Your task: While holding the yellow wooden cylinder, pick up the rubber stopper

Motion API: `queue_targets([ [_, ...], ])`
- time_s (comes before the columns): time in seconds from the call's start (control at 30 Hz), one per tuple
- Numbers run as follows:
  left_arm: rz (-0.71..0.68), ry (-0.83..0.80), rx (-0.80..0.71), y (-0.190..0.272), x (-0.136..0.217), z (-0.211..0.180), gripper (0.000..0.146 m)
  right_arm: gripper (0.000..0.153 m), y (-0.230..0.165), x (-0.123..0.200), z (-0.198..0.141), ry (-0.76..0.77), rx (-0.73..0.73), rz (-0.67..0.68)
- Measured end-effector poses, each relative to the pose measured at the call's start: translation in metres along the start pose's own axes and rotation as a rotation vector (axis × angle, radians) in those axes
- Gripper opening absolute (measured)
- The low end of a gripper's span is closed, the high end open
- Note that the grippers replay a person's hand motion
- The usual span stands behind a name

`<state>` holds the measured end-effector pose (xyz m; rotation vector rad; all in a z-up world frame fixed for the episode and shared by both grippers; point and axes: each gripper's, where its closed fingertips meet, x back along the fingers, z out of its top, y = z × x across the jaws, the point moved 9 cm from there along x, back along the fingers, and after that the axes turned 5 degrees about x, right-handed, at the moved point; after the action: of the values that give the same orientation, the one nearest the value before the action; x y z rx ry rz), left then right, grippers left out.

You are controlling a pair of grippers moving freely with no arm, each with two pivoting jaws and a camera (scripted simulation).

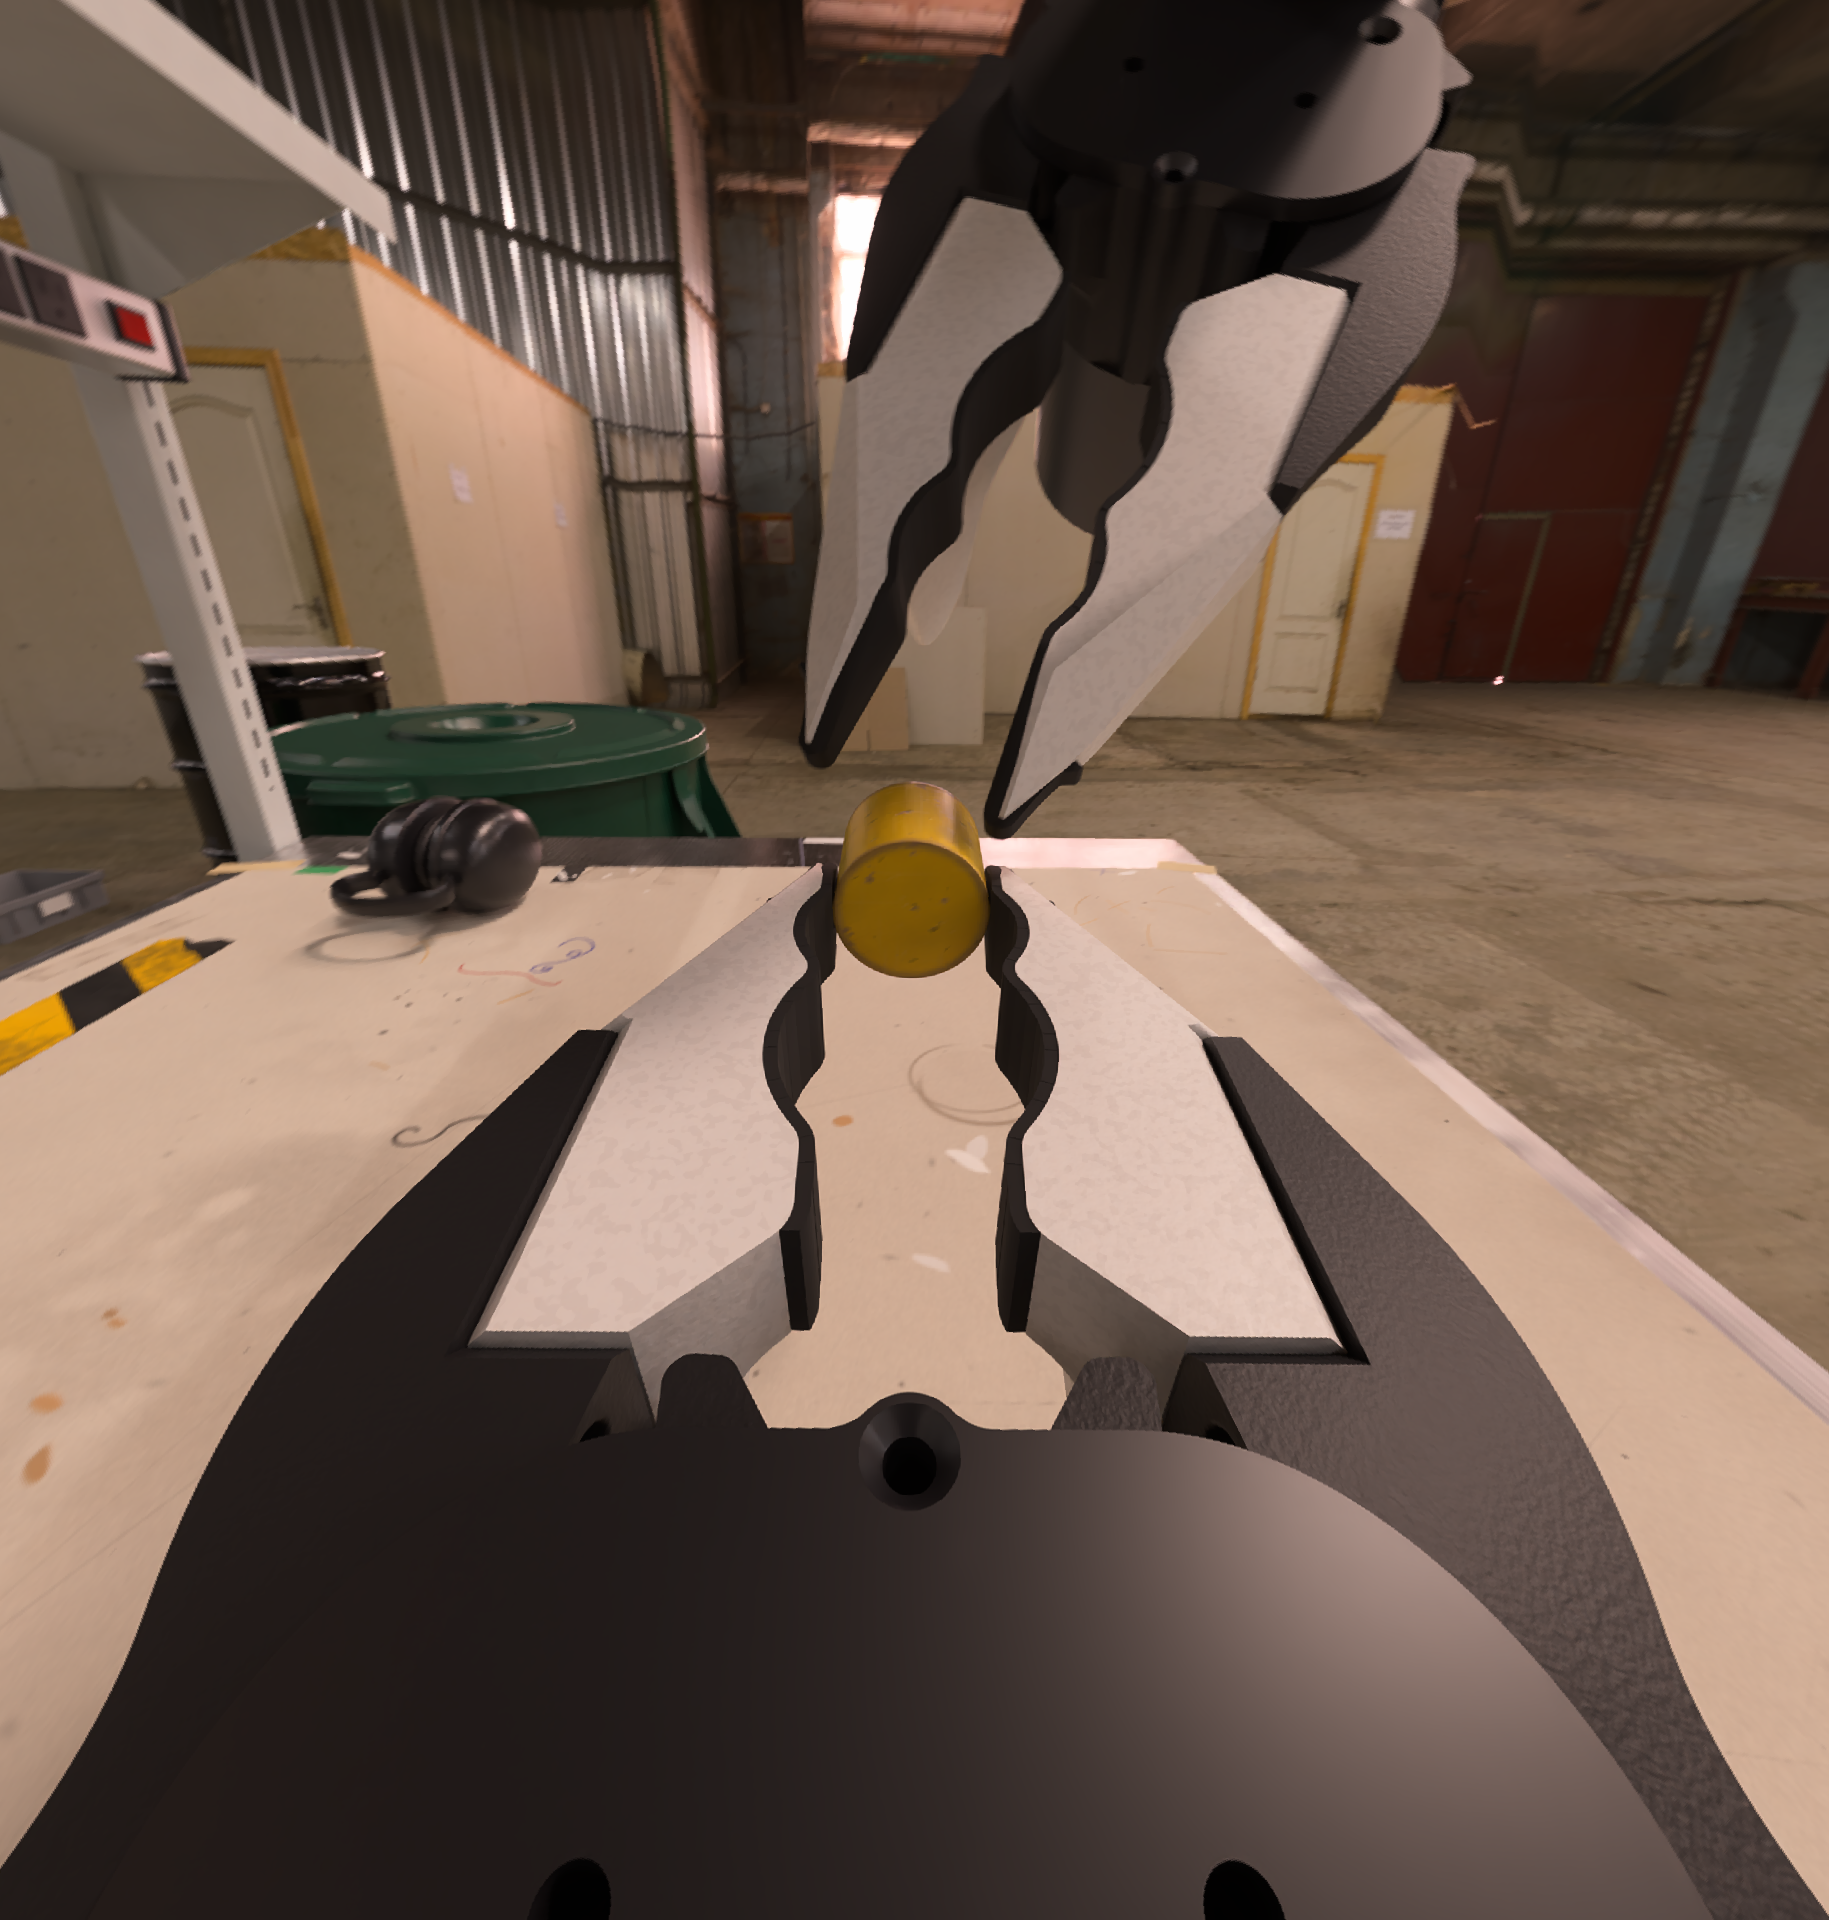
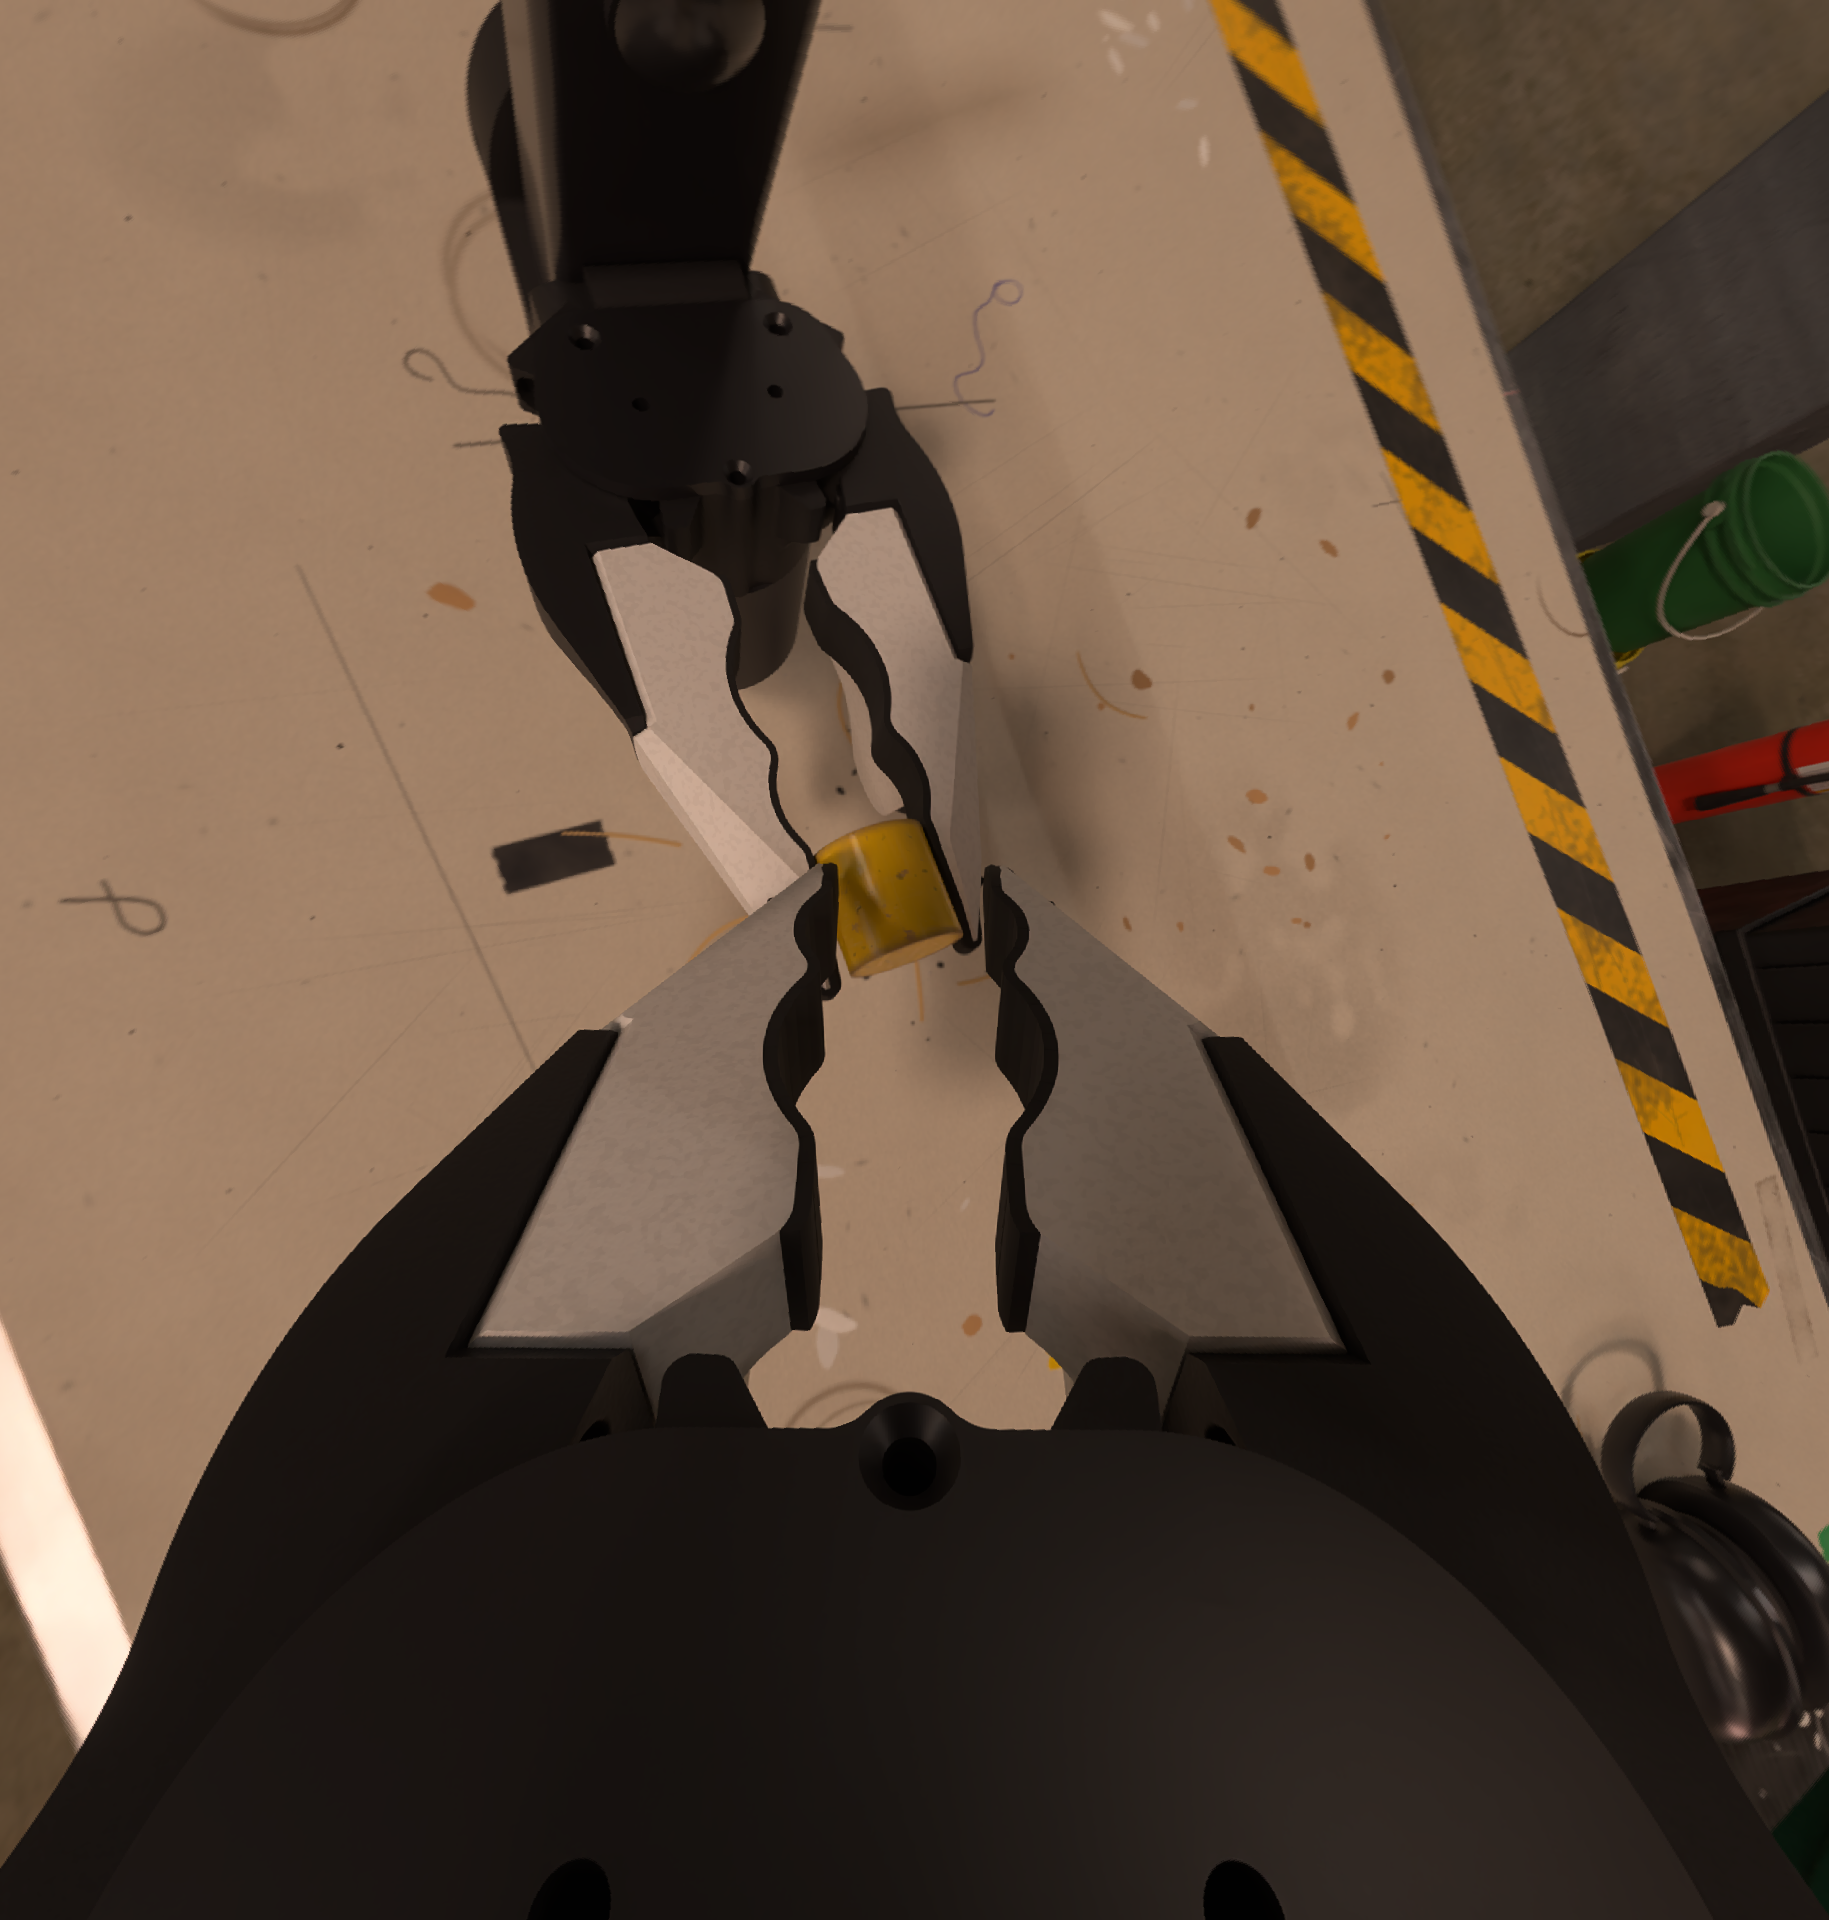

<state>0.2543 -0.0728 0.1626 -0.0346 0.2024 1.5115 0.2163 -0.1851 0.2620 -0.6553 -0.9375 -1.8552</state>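
My left gripper is shut on the yellow wooden cylinder and holds it by the fingertips above the beige table. The cylinder lies level, one flat end facing the left wrist camera. My right gripper hangs open just above and behind the cylinder, tips pointing down. In the right wrist view the right gripper looks down on the cylinder, held by the left gripper; the right fingertips stand close beside it without closing on it. No rubber stopper shows in either view.
Black ear muffs lie at the table's far left and also show in the right wrist view. A yellow-black hazard stripe runs along one table edge. A green bin and a green bucket stand off the table.
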Motion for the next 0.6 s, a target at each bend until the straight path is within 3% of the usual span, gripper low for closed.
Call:
queue_targets([
  [0.1,0.065,-0.064,-0.004,-0.01,0.006,-0.006,0.028,0.031,0.003,-0.001,-0.02,0.065,-0.082,-0.03],
  [0.33,0.12,-0.078,0.019,-0.024,0.031,-0.01,0.028,0.037,-0.028,0.006,-0.148,0.211,-0.613,-0.093],
  [0.4,0.137,-0.043,-0.008,-0.028,0.042,0.0,0.028,0.037,-0.044,-0.002,-0.166,0.263,-0.715,-0.074],
  [0.6,0.18,-0.018,-0.092,-0.029,0.08,0.032,0.028,0.036,-0.046,-0.048,-0.144,0.258,-0.574,0.052],
])
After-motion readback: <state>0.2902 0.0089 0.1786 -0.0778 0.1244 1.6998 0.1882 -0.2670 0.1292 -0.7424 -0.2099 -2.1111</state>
